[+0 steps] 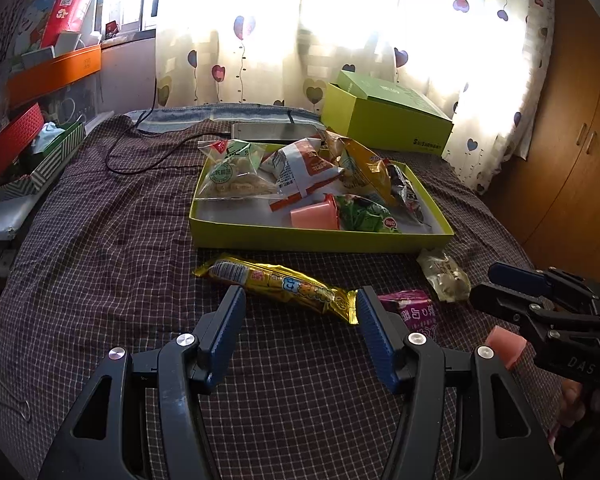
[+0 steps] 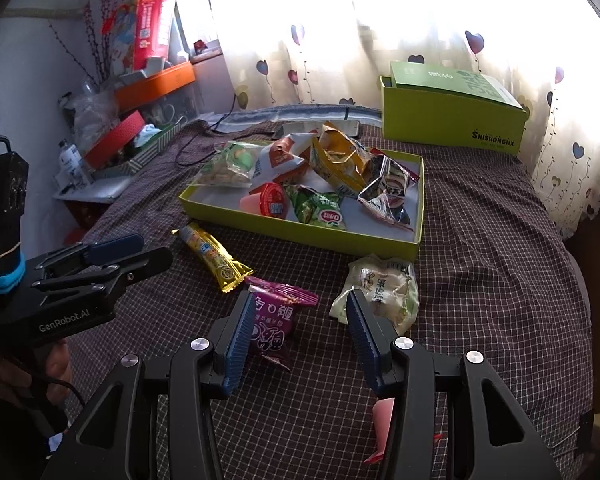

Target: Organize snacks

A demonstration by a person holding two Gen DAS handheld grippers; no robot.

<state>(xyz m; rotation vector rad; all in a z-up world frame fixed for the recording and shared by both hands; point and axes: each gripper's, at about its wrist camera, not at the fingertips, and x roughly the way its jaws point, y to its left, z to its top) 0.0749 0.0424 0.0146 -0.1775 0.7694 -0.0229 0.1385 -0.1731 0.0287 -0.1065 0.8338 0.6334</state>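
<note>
With three snacks left on the bed near the tray (image 1: 260, 240), my left gripper (image 1: 300, 316) hangs apart over the gold bar (image 1: 284, 284), my right gripper (image 2: 296, 328) apart beside the purple pack (image 2: 276, 320). Next, I judge: lower, clamp, lift into the tray.

Left wrist view: sits just behind the left hand-held gripper (image 1: 300, 312), looking forward and down across the bed (image 1: 100, 240) toward the curtained window (image 1: 340, 20). Near field: gold snack bar (image 1: 280, 286) close ahead; open green tray (image 1: 320, 236) mid-distance. The right hand-held gripper (image 1: 500, 284) enters at the right edge.

Right wrist view: same forward-down angle from behind the right hand-held gripper (image 2: 300, 320), set further right. Purple packet (image 2: 276, 320) lies closest; the left hand-held gripper (image 2: 140, 250) shows at the left edge.

Shared: bed, tray, gold bar, purple packet, pale packet (image 2: 384, 288), green box (image 2: 452, 120), curtain.
</note>
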